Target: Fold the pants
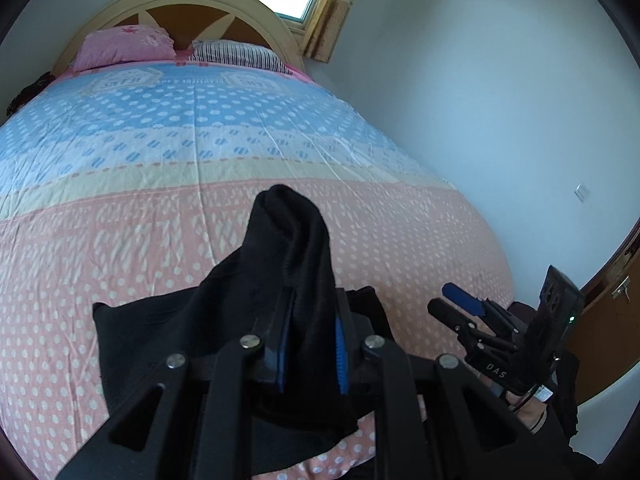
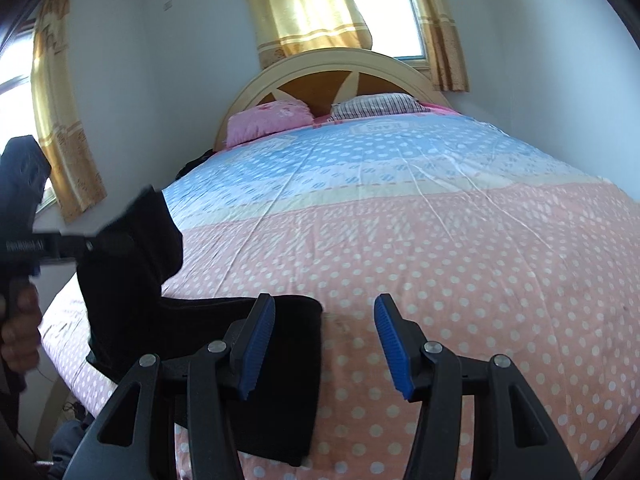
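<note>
On the bed [image 2: 440, 240], left tongs [image 1: 310, 344] pinching pants [image 1: 296, 248] — lifted

bed [image 2: 440, 240] with dotted blue-and-pink cover, arched headboard [image 2: 320, 76], pink pillow [image 2: 268, 122] beside striped pillow [image 2: 376, 105]. pale walls [image 1: 480, 100]; daylit window [image 2: 380, 12] behind yellow curtains [image 2: 296, 12]; wooden door [image 1: 612, 320] at right.

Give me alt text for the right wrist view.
The right gripper hangs open over a dotted bedspread, its left finger over black pants. At left, the left gripper lifts one end of the pants off the bed.
</note>
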### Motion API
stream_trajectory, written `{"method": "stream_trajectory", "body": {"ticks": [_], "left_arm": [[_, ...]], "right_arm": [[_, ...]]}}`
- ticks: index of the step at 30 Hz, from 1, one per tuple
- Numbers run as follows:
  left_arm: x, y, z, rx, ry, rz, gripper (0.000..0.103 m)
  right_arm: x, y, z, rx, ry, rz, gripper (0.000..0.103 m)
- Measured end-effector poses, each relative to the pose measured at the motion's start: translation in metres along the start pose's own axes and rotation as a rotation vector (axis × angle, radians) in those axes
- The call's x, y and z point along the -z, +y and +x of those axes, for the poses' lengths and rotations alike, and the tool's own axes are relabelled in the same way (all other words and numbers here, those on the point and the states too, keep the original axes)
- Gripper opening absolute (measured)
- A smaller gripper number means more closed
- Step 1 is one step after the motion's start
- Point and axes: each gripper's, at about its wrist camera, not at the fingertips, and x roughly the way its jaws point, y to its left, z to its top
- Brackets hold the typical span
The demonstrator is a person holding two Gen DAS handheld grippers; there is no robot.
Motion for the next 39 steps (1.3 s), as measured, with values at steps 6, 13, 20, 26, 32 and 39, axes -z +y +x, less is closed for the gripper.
{"method": "stream_trajectory", "body": {"ticks": [6, 13, 20, 26, 32, 39], "left_arm": [[0.017, -0.016, 0.052, -0.014, 0.105, 0.025, 0.019], [0.035, -0.037, 0.079, -0.078, 0.133, 0.08, 0.02], [0.046, -0.051, 0.046, -0.046, 0.05, 0.158, 0.037], [0.05, -0.025, 0.007, -0.202, -0.09, 0.193, 0.07], [0.059, 0.028, 0.007, -0.4, -0.092, 0.128, 0.076], [0.072, 0.058, 0.022, -0.427, -0.028, 0.06, 0.077]], "right_arm": [[0.002, -0.016, 0.009, 0.014, 0.037, 0.072, 0.054], [0.005, -0.018, 0.017, -0.033, 0.07, 0.095, 0.054], [0.006, -0.012, 0.013, -0.216, 0.075, 0.159, 0.066], [0.005, 0.011, 0.019, -0.286, 0.12, 0.161, 0.069], [0.007, 0.028, 0.046, -0.269, 0.222, 0.165, 0.069], [0.02, 0.049, 0.072, -0.223, 0.35, 0.114, 0.02]]}}
